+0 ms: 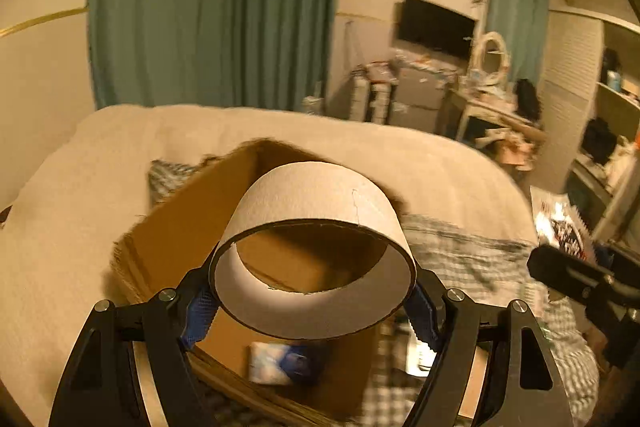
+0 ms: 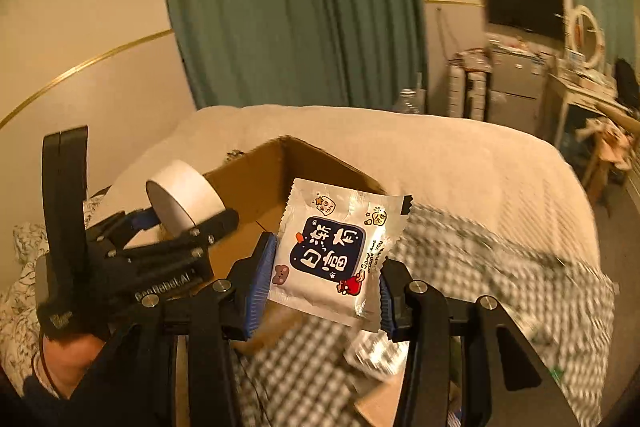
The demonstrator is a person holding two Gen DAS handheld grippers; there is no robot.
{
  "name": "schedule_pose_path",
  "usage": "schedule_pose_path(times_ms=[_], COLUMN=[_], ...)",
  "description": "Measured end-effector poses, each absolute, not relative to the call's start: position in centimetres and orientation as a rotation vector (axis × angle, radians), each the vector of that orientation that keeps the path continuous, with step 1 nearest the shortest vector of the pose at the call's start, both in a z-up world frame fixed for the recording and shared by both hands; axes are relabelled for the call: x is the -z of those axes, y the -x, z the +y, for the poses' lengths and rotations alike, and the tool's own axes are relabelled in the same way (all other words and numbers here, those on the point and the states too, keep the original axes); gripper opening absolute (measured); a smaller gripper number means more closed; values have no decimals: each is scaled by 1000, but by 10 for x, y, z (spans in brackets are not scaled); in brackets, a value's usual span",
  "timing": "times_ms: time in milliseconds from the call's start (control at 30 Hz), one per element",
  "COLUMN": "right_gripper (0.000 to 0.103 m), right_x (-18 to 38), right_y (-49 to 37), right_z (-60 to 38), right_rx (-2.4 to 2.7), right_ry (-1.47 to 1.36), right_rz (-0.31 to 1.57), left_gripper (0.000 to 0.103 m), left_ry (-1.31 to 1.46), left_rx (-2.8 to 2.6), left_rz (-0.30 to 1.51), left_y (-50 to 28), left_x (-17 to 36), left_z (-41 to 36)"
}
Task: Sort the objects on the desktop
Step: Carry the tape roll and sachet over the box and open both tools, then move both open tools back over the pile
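Currently mid-sort, both tongs loaded above an open brown cardboard box (image 1: 168, 239) resting on a bed with a cream blanket (image 1: 60, 207) and a grey checked cover (image 1: 460, 251).

Left tongs (image 1: 312, 303): clenched on a wide beige cardboard tape ring (image 1: 316, 215), blue pads pressing its outer wall from either side. Ring tilted, open end toward the camera, box floor visible through the hole. Held directly over the box interior, apparently so that a release would drop it inside. Confirmed from the right wrist view: same ring (image 2: 184, 195) clamped in the left tongs (image 2: 184, 223), hanging over the near-left edge of the box (image 2: 256, 183).

Right tongs (image 2: 326, 283): grasping a white foil snack packet with a dark blue printed label (image 2: 332, 251), pinched by its side edges between blue pads, flat face toward the camera. Packet up in the air, in front of the box's right wall and above the checked cover, not yet over the opening. Judged to be waiting its turn or bound for the same container.

Already inside the box: a small blue-and-white packet (image 1: 284, 363), lying flat on the floor near the front wall, below the ring.

Blur noted over the checked cover in both views; loose items under the right tongs too indistinct to identify.

Risk, as a judgement: light ring may bounce or roll on landing; lower release advisable.
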State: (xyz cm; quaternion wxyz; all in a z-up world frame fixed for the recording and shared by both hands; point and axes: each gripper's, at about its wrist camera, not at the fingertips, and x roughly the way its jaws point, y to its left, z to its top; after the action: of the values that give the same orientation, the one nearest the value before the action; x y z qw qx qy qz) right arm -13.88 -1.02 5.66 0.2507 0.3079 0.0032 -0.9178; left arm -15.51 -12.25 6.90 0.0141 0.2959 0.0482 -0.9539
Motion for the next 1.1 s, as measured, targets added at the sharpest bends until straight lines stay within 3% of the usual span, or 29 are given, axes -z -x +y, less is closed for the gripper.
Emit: schedule_pose_path(times_ms=[300, 333, 367, 400, 767, 1100], right_gripper=[47, 62, 88, 94, 94, 94], right_x=[-22, -27, -34, -41, -86, -35], right_y=[208, 203, 201, 198, 133, 42], right_z=[-77, -77, -77, -74, 18, 150], right_rx=[2433, 2449, 2470, 2501, 2629, 2842], right_ry=[-901, -865, -829, -794, -759, -891], right_rz=[-79, -86, -90, -100, -192, -175], left_gripper=[81, 86, 93, 103, 103, 103], left_ry=[-947, -939, -938, -940, -955, -1109], left_rx=[2948, 2950, 2958, 2967, 2987, 3090], left_rz=[171, 164, 162, 162, 190, 117], left_y=[171, 171, 168, 169, 128, 64], left_x=[-39, -37, -34, -34, -57, -34], left_z=[-155, -155, -155, -153, -115, -27])
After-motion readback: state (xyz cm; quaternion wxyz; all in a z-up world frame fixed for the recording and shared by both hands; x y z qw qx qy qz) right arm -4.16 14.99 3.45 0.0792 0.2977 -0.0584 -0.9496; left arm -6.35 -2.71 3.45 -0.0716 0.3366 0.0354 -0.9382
